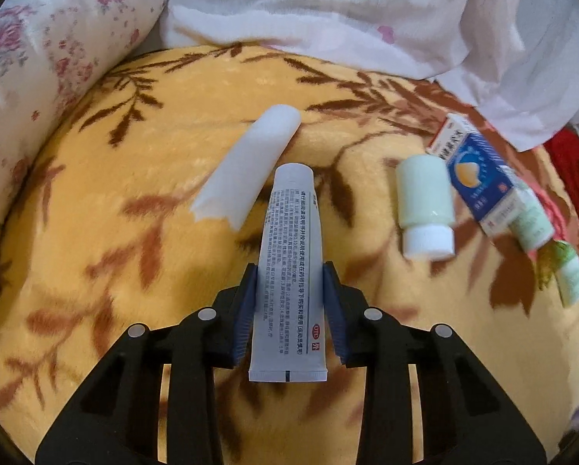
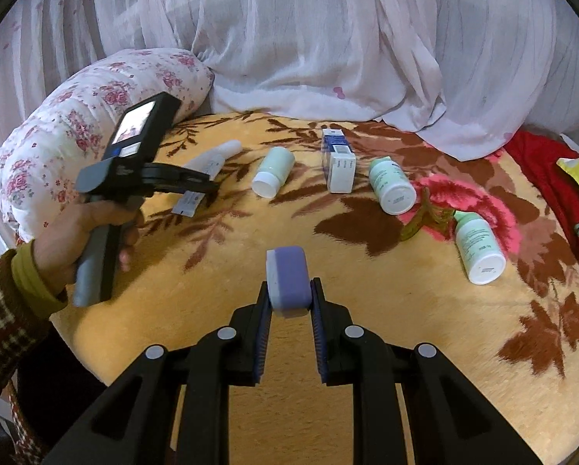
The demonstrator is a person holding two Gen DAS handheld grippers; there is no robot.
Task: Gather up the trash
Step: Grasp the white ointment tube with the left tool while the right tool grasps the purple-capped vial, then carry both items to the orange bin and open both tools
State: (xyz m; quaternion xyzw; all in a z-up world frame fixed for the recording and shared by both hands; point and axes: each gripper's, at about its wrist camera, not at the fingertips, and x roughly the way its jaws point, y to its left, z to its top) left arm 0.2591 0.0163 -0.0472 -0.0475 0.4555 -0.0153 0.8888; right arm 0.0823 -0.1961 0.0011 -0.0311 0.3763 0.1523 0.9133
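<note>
Trash lies scattered over the yellow leaf-patterned blanket [image 2: 367,310], and two pieces of it are already clamped. The left gripper [image 1: 289,267] has its jaws closed narrowly on a grey ointment tube [image 1: 289,271], the blue pads pressing both flanks of its lower half; the tube's cap points away from the camera and its crimped end toward it. Just beyond the tube's cap, touching or nearly so, lies a white curled plastic piece [image 1: 250,166]. To the right of the tube, well apart from it, a pale green bottle [image 1: 425,201] lies on its side with its white cap toward the camera, and just right of that bottle sits a blue and white medicine box [image 1: 479,170]. The right gripper [image 2: 289,290] holds a purple and grey block [image 2: 289,279], jaws narrowed on its sides, above the blanket's near part. In the right wrist view, right of the medicine box, two more green bottles [image 2: 392,186] [image 2: 479,248] lie on their sides. The person's left hand [image 2: 80,240] grips the left tool's handle.
</note>
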